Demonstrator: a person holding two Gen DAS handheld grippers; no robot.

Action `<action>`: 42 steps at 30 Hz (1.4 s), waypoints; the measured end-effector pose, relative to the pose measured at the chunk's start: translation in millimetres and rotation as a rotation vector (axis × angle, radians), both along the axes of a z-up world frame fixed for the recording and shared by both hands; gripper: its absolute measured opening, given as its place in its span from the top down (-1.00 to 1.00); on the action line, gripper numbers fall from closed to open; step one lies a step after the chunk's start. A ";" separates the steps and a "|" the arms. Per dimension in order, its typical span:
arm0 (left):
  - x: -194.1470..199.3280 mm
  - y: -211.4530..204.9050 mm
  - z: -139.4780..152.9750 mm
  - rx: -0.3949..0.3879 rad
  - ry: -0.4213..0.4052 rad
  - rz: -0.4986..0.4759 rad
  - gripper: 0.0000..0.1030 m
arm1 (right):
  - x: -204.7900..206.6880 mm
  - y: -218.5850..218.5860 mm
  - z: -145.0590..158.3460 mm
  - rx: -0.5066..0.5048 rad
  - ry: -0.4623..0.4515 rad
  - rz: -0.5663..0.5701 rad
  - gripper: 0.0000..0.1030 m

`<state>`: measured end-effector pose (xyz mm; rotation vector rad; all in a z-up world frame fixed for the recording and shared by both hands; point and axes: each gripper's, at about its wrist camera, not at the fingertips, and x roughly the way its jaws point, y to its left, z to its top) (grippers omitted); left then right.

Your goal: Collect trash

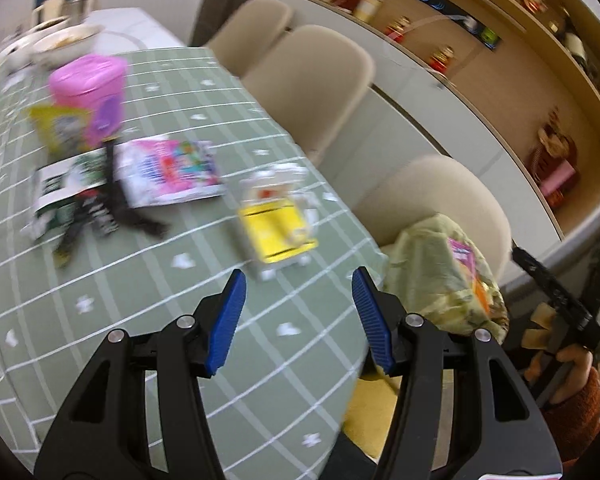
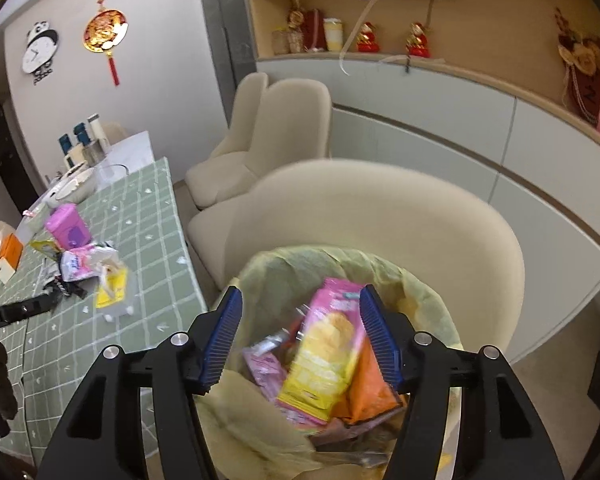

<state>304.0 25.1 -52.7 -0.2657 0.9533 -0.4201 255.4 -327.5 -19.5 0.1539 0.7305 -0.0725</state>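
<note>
My left gripper (image 1: 298, 292) is open and empty above the green checked tablecloth (image 1: 180, 320). Just beyond its tips lies a yellow and white wrapper (image 1: 276, 224). Farther left lie a pink and white packet (image 1: 168, 172), a green and white wrapper (image 1: 68, 196) and a dark wrapper (image 1: 128, 208). My right gripper (image 2: 300, 320) is open and empty over the trash bin lined with a pale green bag (image 2: 428, 292). A pink and yellow snack bag (image 2: 328, 348) lies in the bin on an orange packet (image 2: 368, 388). The bin also shows in the left wrist view (image 1: 428, 264).
A pink tub (image 1: 88, 88), a yellow packet (image 1: 60, 128) and bowls (image 1: 64, 40) stand farther back on the table. Beige chairs (image 1: 312, 80) line the table's right side; one (image 2: 380, 208) is behind the bin. A white cabinet (image 2: 460, 120) with shelves runs along the wall.
</note>
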 end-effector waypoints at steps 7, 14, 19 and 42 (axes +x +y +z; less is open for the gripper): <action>-7.9 69.9 -6.6 0.009 -0.001 0.158 -0.02 | 16.1 47.9 20.8 0.026 -0.048 0.122 -0.13; -2.4 131.1 -8.0 0.029 -0.032 0.291 -0.02 | 38.1 95.8 24.6 0.042 -0.068 0.234 -0.28; 2.2 147.2 -9.9 0.004 -0.053 0.300 -0.02 | 54.8 120.4 18.1 0.017 -0.042 0.314 -0.29; 105.8 84.6 -43.4 0.090 -0.004 0.238 0.74 | 93.0 122.4 -7.2 -0.026 0.083 0.450 -0.30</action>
